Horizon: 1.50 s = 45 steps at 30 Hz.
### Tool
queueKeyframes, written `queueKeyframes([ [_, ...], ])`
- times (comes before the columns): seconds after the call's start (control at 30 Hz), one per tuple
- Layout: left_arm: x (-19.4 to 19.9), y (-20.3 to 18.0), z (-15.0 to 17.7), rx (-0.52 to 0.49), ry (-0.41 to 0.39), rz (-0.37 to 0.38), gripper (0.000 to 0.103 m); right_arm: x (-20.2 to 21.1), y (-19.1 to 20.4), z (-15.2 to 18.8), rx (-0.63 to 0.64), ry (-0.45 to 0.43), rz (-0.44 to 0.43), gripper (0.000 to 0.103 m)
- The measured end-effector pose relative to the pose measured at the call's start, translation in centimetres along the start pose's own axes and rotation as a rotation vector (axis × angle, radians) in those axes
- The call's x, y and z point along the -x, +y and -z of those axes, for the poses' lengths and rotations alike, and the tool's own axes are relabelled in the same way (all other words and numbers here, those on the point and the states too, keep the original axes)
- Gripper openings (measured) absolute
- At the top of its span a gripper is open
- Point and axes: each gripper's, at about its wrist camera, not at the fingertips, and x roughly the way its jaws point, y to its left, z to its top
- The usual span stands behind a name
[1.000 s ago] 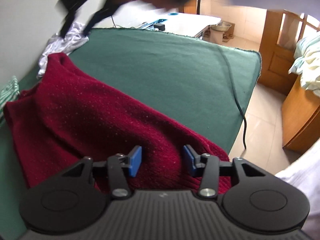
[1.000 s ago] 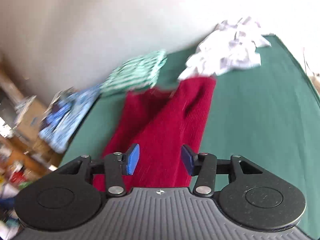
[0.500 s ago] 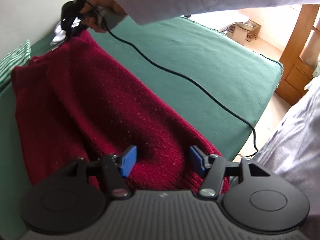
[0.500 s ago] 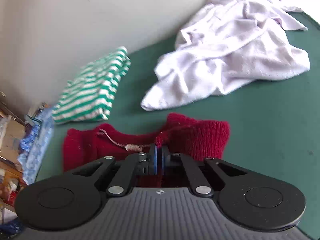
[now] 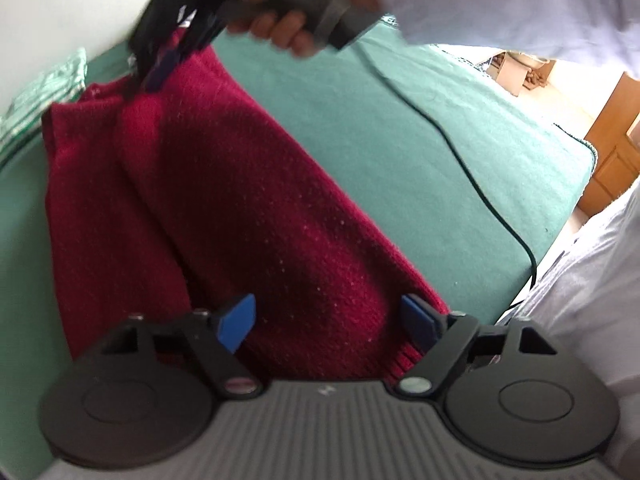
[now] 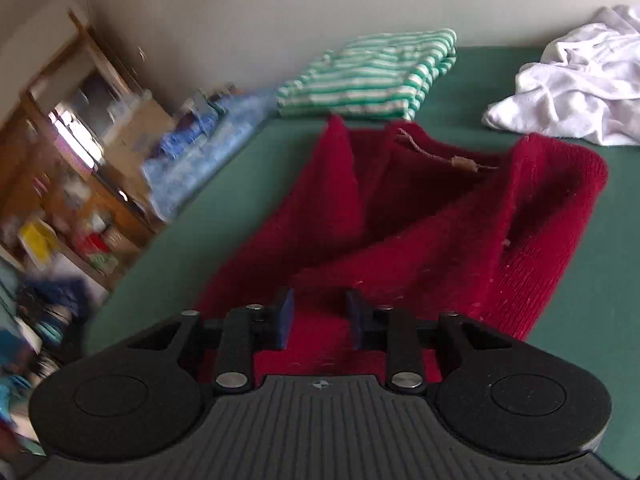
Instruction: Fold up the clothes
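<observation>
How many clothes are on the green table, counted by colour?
Red: 1, the sweater
Green and white stripes: 1, the folded shirt
White: 1, the crumpled garment
Total: 3

Left black two-finger gripper with blue pads [image 5: 328, 322] is angled down, jaws wide apart and opening, nothing pinched between them. Right black gripper with blue pads [image 6: 320, 322] has a narrow gap, also opening, pads not pressing anything. A bare hand in a pale sleeve [image 5: 292, 8] grips its handle.
</observation>
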Motion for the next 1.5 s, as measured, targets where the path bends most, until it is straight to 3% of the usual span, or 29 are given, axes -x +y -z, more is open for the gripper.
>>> queueKeyframes([
  [0.03,0.3,-0.2,-0.2,-0.011,-0.005,-0.008,0.075,-0.6,-1.1,-0.5,-0.024,-0.027,0.035,0.016],
  [0.07,0.4,-0.5,-0.3,-0.016,-0.006,-0.008,0.075,-1.0,-2.5,-1.0,-0.066,-0.066,0.072,0.004],
  [0.1,0.3,-0.8,-0.3,-0.017,-0.002,-0.003,0.077,-1.5,-3.8,-1.5,-0.107,-0.097,0.117,0.000],
  [0.17,0.0,-1.4,-0.3,-0.020,0.011,0.002,0.078,-2.1,-6.0,-1.7,-0.185,-0.124,0.068,0.000],
  [0.23,-0.2,-1.8,0.0,-0.013,0.010,-0.001,0.078,-1.2,-5.5,-1.8,-0.208,-0.138,0.056,0.000],
  [0.3,0.2,-1.6,0.3,0.007,0.002,-0.011,0.079,0.3,-4.5,-1.5,-0.218,-0.162,0.024,0.012],
  [0.37,0.6,-1.1,0.5,0.031,-0.008,-0.017,0.077,1.9,-3.3,-0.7,-0.221,-0.179,-0.076,0.017],
  [0.43,1.4,-0.5,0.5,0.063,-0.032,-0.006,0.077,1.4,-2.7,0.5,-0.226,-0.088,-0.060,0.027],
  [0.5,1.7,-0.5,0.4,0.065,-0.046,0.021,0.077,1.0,-2.5,1.8,-0.197,-0.070,0.042,0.015],
  [0.53,1.3,-0.7,0.4,0.055,-0.037,0.038,0.077,0.9,-2.8,2.2,-0.190,-0.091,0.095,0.000],
  [0.63,0.2,-1.3,0.3,0.025,-0.006,0.084,0.077,1.3,-4.7,2.4,-0.355,-0.161,0.085,0.000],
  [0.67,0.0,-1.7,0.6,0.013,-0.003,0.081,0.079,1.8,-4.6,2.4,-0.391,-0.186,0.069,0.006],
  [0.73,0.1,-1.6,0.8,0.002,-0.012,0.072,0.077,3.4,-2.7,2.7,-0.303,-0.243,0.085,0.012],
  [0.8,0.5,-1.4,1.0,0.006,-0.023,0.077,0.077,3.5,-1.8,3.2,-0.240,-0.193,0.157,0.021],
  [0.83,0.6,-1.6,1.2,0.005,-0.029,0.084,0.077,3.0,-2.0,3.5,-0.230,-0.160,0.195,0.019],
  [0.87,0.5,-1.8,1.3,-0.006,-0.033,0.087,0.079,2.7,-2.3,3.7,-0.234,-0.157,0.210,0.010],
  [0.93,0.2,-2.3,1.7,-0.026,-0.041,0.093,0.083,3.1,-2.6,3.8,-0.259,-0.187,0.213,0.008],
  [1.03,0.8,-2.6,2.5,-0.044,-0.064,0.098,0.084,5.0,-1.3,4.0,-0.327,-0.211,0.205,0.024],
  [1.1,1.3,-2.0,3.0,-0.012,-0.086,0.122,0.084,5.1,-0.3,5.2,-0.296,-0.177,0.180,0.027],
  [1.13,1.5,-1.8,3.2,0.008,-0.097,0.135,0.084,4.5,0.1,5.6,-0.274,-0.133,0.225,0.029],
  [1.17,1.7,-1.7,3.3,0.019,-0.103,0.144,0.084,3.9,0.6,5.6,-0.241,-0.118,0.269,0.024],
  [1.3,2.0,-1.6,3.2,0.000,-0.112,0.147,0.083,4.1,2.1,4.3,-0.217,-0.191,0.388,0.026],
  [1.37,2.5,-1.6,3.5,-0.001,-0.115,0.160,0.083,3.9,2.0,3.1,-0.233,-0.220,0.415,0.038],
  [1.4,2.7,-1.6,3.8,0.004,-0.119,0.153,0.083,3.0,1.5,2.5,-0.246,-0.186,0.436,0.045],
  [1.43,3.1,-1.6,4.1,0.011,-0.126,0.142,0.082,1.7,0.9,2.1,-0.254,-0.132,0.450,0.058],
  [1.5,3.7,-1.2,4.6,0.028,-0.147,0.115,0.082,0.6,1.1,1.9,-0.188,-0.150,0.526,0.056],
])
